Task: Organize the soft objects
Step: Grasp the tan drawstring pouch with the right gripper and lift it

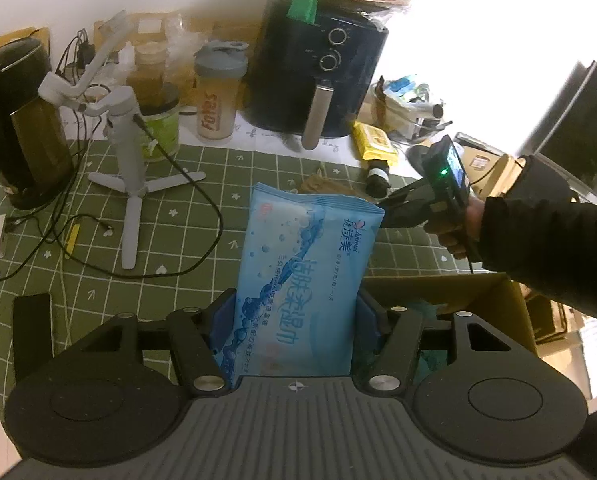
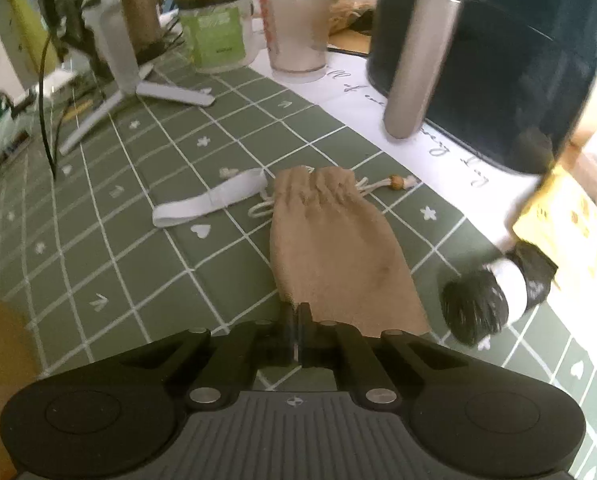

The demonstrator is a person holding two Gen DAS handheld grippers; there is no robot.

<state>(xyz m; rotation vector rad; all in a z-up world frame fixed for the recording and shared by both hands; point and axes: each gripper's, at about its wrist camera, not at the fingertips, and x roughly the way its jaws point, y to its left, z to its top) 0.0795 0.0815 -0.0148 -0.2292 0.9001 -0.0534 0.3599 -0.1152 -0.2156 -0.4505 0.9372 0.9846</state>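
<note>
Wet-wipe pack [image 1: 302, 280], blue and printed with bubbles, stands clamped between the two blue pads of the left tool [image 1: 296, 320], whose jaws are about half open around its lower part; the pack leans away from the camera, its top edge raised over the desk [image 1: 98, 280] with the green checked cloth. Just right of the pack lies a cardboard box [image 1: 494, 300] with its flap open. Beyond the box, to the pack's right, a hand [image 1: 454, 224] in a dark sleeve [image 1: 546, 248] grips the right tool [image 1: 394, 208], which slopes down toward the desk near the pack's upper right corner.

In the right wrist view that tool's jaws are closed together on the near left corner of a tan drawstring pouch [image 2: 330, 248]; the pouch lies flat on the cloth, stretching away from the tool, its gathered mouth and beaded cord at the far end. Left of the pouch's mouth lies a white strap [image 2: 214, 200]. Right of the pouch rests a black-capped bottle [image 2: 482, 308]. Farther off than the pouch stands a dark air fryer [image 2: 498, 60] with a metal handle, and a white tripod [image 2: 118, 64] off to the far left.
</note>
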